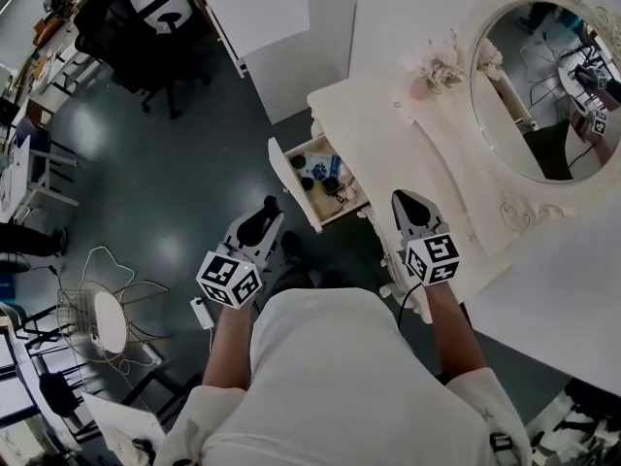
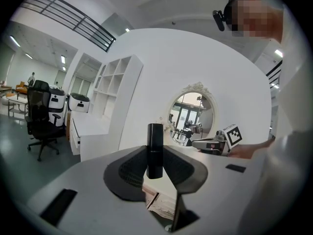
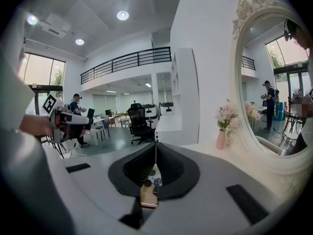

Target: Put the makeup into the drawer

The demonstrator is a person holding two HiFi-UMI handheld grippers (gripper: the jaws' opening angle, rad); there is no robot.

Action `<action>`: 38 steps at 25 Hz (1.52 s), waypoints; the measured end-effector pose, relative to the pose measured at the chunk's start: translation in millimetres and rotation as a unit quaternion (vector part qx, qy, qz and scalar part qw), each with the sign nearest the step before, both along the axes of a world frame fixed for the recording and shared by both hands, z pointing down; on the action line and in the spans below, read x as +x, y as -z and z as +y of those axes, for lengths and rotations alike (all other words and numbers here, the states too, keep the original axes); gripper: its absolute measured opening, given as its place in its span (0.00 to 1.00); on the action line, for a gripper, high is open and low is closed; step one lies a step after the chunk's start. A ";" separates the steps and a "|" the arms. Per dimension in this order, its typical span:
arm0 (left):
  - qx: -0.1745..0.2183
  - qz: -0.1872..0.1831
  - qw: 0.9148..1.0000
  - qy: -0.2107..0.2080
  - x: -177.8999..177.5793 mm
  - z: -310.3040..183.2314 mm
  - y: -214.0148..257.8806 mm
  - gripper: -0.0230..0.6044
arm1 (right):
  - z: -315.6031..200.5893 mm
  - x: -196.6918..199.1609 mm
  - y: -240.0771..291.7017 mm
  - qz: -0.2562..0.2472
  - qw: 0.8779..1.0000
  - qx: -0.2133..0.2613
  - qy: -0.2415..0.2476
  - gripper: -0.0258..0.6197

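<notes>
Left claw (image 1: 267, 208) clamped on one black tube (image 2: 155, 151), right claw (image 1: 406, 200) clenched empty, one open drawer (image 1: 290, 183), one mirror (image 1: 543, 85).

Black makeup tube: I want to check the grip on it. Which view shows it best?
Left gripper view: the black tube stands upright, clamped between the fingers of the left gripper. Head view shows only a dark shape there; right gripper view shows none of it.

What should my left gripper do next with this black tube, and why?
Probably carry the left gripper over the open drawer before releasing: its fingers clamp the black tube, and it sits short of the drawer, over the floor, so letting go now would likely miss.
</notes>
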State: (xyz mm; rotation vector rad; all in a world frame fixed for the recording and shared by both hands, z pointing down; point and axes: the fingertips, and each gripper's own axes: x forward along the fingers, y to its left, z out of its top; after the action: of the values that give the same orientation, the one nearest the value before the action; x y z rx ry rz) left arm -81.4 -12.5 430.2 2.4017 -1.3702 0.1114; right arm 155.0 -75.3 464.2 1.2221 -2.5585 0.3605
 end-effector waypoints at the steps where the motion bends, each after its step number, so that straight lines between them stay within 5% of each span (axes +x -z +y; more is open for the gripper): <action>1: -0.001 0.001 1.000 0.000 -1.0 -2.2 -2.0 0.21 | -1.2 -1.6 -1.7 0.001 1.000 0.000 0.001 0.09; 23: -0.036 0.014 0.994 -0.105 -32.1 -107.7 -36.6 0.21 | -55.1 -49.0 -27.6 0.057 0.997 -0.035 -0.047 0.09; 38: -0.065 -0.033 0.962 -0.262 -33.9 -177.7 -81.1 0.21 | -67.8 -65.5 -47.8 0.101 0.983 -0.080 -0.129 0.09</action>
State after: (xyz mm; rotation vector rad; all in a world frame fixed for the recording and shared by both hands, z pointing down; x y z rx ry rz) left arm -115.3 -190.2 511.4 2.6011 -0.6898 0.4092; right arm 89.5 -143.1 512.1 1.4499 -2.1625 0.4618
